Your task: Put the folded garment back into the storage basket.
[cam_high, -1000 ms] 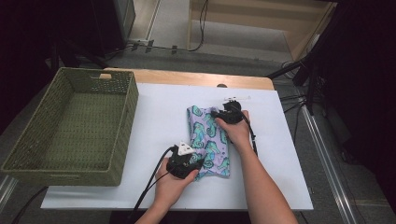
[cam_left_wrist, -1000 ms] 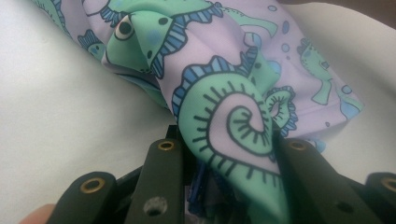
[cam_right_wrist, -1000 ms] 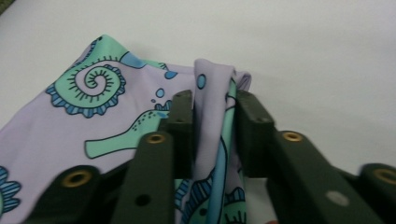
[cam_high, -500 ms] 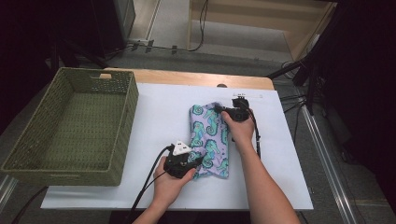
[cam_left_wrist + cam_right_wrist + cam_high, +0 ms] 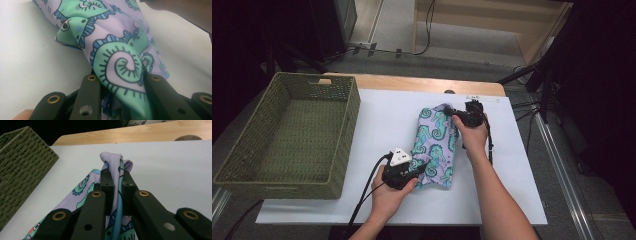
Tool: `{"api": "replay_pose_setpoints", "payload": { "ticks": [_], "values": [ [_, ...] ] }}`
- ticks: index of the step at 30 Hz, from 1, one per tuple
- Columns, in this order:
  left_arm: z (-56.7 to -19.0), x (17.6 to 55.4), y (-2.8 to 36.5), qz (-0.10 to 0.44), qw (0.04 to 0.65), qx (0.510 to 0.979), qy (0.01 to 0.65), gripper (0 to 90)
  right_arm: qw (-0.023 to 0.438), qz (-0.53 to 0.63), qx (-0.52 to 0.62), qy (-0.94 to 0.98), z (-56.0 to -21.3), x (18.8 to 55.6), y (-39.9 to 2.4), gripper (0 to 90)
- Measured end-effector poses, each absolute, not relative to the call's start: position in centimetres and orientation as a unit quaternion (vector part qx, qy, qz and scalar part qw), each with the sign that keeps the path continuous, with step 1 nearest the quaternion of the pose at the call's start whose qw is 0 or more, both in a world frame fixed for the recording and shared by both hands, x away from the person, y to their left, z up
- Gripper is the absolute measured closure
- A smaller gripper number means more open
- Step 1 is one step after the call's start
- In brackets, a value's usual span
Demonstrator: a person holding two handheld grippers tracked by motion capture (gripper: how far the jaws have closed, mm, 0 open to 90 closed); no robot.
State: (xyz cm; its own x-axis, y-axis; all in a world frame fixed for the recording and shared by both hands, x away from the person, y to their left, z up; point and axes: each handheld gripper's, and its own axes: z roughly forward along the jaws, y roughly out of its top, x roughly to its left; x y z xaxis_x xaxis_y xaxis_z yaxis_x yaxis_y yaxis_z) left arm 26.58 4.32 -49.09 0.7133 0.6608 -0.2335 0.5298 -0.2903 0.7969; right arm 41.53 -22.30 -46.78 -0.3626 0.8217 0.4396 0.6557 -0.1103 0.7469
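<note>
Both grippers, left (image 5: 418, 169) and right (image 5: 454, 116), pinch the cloth (image 5: 435, 150) at centre frame; folding seems barely begun, basket (image 5: 343, 131) empty.

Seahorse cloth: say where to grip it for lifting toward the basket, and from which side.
Grip the seahorse cloth at its two short ends, probably best. The right gripper is pinching a fold at the far end and the left gripper a bunch at the near end. The cloth lies long and narrow, so end holds should keep it from sagging into a heap.
</note>
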Motion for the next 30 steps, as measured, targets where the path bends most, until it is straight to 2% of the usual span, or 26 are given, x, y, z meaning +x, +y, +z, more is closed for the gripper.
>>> {"api": "replay_pose_setpoints", "payload": {
  "ticks": [30],
  "values": [
    [-44.8, 26.0, 6.6, 0.1, 0.495, 0.778, 0.373, 74.3, 0.103, 0.514, 0.531, 0.666, -42.7, 41.3, -20.2, 82.6]
  ]
}}
